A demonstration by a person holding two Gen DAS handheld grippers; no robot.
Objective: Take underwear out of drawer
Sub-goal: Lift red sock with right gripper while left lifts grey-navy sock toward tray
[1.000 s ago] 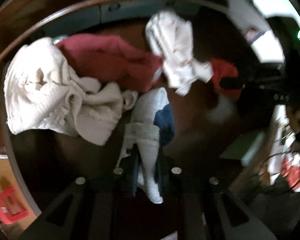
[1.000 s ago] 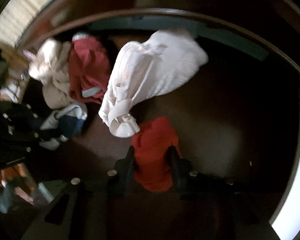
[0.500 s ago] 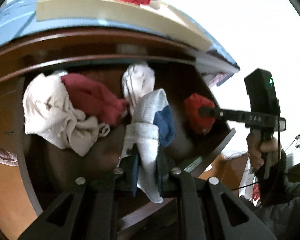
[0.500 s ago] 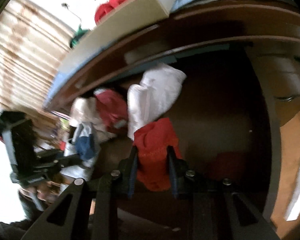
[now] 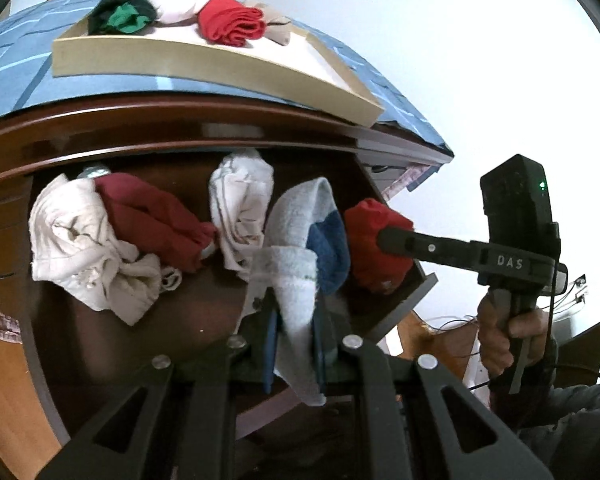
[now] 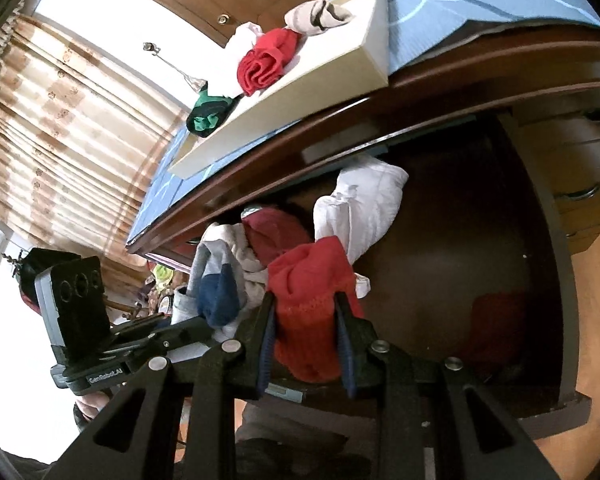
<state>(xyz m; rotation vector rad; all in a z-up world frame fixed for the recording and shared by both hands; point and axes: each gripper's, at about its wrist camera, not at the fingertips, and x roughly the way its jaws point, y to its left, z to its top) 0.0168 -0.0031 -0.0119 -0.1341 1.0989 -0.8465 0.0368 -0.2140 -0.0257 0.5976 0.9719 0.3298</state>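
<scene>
- Underwear is coming out of the drawer [image 5: 396,312] in both our hands at once, so we are working through the lifting-out step.
- We are clamping the left gripper [image 5: 296,344] tight on a grey and blue piece [image 5: 300,248]; its jaws are squeezed almost fully together, with cloth hanging out above and below them.
- We are pinching a bright red piece [image 6: 306,312] in the right gripper [image 6: 306,344], jaws closed on the bunched cloth and parted only by its thickness.
- Both pieces are hanging clear above the drawer's dark floor, near its front edge.
- We are leaving three pieces lying in the drawer: a cream one [image 5: 88,248], a dark red one [image 5: 152,220] and a white one [image 5: 242,208].
- We are judging the tray [image 5: 220,68] on the surface [image 5: 12,76] above to be the likely drop place, since folded pieces are already lying in it.
- Next we are needing to carry both loads up past the surface's edge, keeping the grips tight so the cloth does not slip out.
</scene>
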